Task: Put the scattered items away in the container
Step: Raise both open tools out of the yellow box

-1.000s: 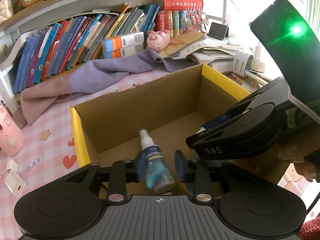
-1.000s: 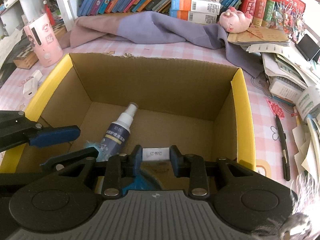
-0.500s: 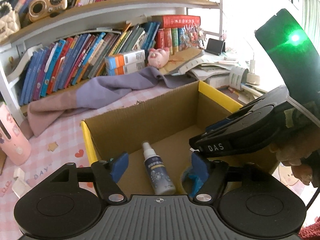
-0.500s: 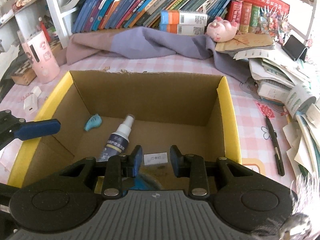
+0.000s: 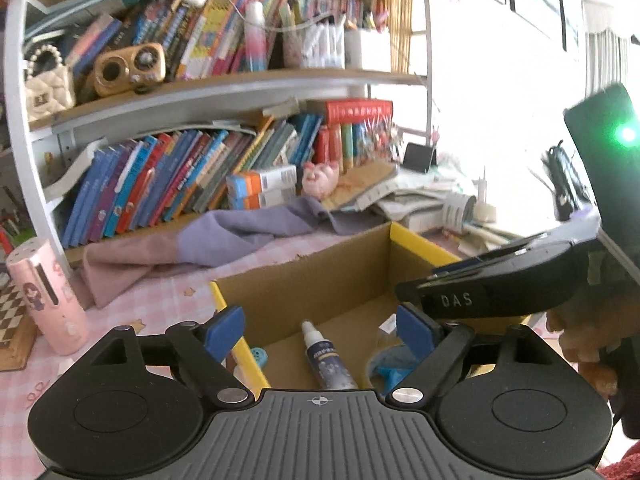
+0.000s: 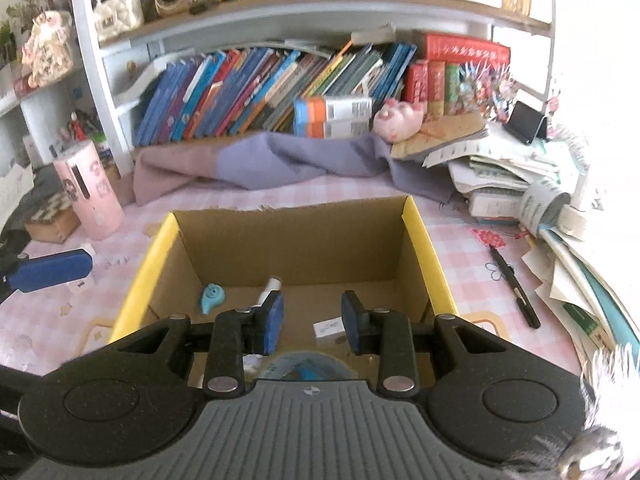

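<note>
Spray bottle (image 5: pixel 328 360): lies in my cardboard box (image 6: pixel 296 236), nozzle toward the far wall.
Left gripper (image 5: pixel 320 330): jaws just spread wide, empty, nearest above it.
Right gripper (image 6: pixel 312 318): narrow gap, pinching nothing.

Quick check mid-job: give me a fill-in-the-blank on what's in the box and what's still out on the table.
1. The spray bottle lies inside the ____.
2. The black pen lies on the table, to the ____ of the box.
3. The small whale-shaped toy in the box is ____ in colour.

Missing words: box; right; blue
</note>
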`<state>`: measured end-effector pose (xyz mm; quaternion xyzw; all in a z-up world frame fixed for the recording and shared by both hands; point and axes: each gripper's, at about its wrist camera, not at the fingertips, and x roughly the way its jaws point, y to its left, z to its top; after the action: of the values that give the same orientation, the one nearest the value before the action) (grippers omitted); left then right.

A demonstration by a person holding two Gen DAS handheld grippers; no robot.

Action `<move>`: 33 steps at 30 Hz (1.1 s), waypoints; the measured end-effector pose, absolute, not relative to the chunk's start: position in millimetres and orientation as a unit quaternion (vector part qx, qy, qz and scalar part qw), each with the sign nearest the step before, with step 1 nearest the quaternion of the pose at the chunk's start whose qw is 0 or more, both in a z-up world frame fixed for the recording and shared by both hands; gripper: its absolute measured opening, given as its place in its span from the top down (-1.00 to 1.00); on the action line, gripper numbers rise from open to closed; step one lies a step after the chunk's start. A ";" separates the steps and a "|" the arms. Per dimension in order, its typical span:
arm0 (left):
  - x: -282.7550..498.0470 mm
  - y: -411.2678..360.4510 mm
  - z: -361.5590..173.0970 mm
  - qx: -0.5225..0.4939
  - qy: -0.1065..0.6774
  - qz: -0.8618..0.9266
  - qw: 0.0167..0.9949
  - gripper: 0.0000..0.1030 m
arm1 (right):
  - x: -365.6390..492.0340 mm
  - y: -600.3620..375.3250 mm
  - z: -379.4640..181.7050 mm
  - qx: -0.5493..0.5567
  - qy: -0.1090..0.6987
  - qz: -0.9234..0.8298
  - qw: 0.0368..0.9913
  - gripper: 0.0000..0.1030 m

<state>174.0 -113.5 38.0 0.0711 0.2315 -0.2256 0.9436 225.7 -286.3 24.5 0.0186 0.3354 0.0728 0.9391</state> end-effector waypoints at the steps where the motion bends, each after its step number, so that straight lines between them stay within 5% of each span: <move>1: 170.5 -109.6 39.0 0.068 0.228 -0.226 0.945 -0.69 | 220.0 -283.8 26.0 0.019 0.332 0.070 0.941 0.41; 20: 95.8 -26.5 29.8 0.061 0.223 -0.247 0.941 -0.74 | 114.9 -220.4 21.1 0.034 0.330 0.015 0.943 0.41; 33: 51.2 38.2 9.1 0.068 0.252 -0.192 0.946 -0.75 | 57.6 -165.2 0.3 0.036 0.333 0.002 0.942 0.23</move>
<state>51.2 38.2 9.1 0.0681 0.2522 -0.1922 0.9460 57.6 -165.2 0.3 0.0361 0.3330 0.0016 0.9422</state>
